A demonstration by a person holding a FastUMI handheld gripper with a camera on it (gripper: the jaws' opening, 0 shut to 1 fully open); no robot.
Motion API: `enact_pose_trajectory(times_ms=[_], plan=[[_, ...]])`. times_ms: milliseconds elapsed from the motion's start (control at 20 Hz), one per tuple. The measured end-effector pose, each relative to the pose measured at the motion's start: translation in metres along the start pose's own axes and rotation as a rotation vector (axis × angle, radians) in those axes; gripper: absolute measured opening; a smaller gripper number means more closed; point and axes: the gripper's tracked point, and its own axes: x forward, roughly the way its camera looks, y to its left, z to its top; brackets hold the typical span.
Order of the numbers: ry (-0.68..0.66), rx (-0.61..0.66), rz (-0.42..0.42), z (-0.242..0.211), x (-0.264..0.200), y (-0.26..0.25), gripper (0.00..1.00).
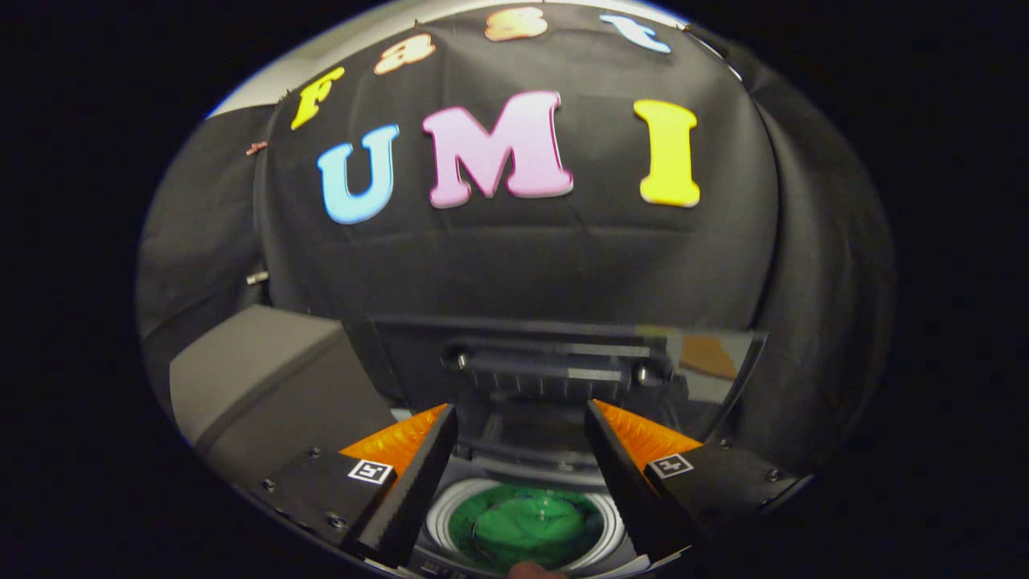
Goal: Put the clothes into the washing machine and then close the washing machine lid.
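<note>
Gripper view: gripper (521, 418) hangs above the washing machine (530, 482), jaws spread wide, nothing between them. Released, no grasp.

Clothes: green cloth (526, 527) lies down in the drum, below and between the fingers, ringed by the pale drum rim (438, 519). Looks like the load step is done; can't tell if any garment remains elsewhere.

Lid (563, 362) stands raised just ahead of the fingertips, dark panel with a hinge or handle bar across its middle and a glossy pane on its right part. Grey box (257, 378) sits off to the left finger's side.

Small rounded thing (534, 571) at the very bottom between the fingers, maybe a fingertip; too little of it to say.

Risks, my read:
- Lid is upright and close; pushing it with open fingers could slip off the glossy pane and the lid falls back open or slams.
- One finger could catch on the bar instead of the lid edge and jam.
- If the cloth rides up over the rim, the lid would close on fabric and not seat.
- Fingers dropping into the opening while the lid comes down could get pinched.
</note>
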Motion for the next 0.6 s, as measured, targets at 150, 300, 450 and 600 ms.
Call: enact_pose_trajectory(times_ms=[150,300,450,600], plan=[[-0.185,0.027,0.039,0.052,-0.002,0.011,0.99],[-0.26,0.033,0.029,0.077,0.017,0.005,0.99],[-0.171,0.005,-0.053,0.061,0.057,-0.019,0.99],[-0.009,-0.01,-0.125,0.022,0.091,-0.04,0.99]])
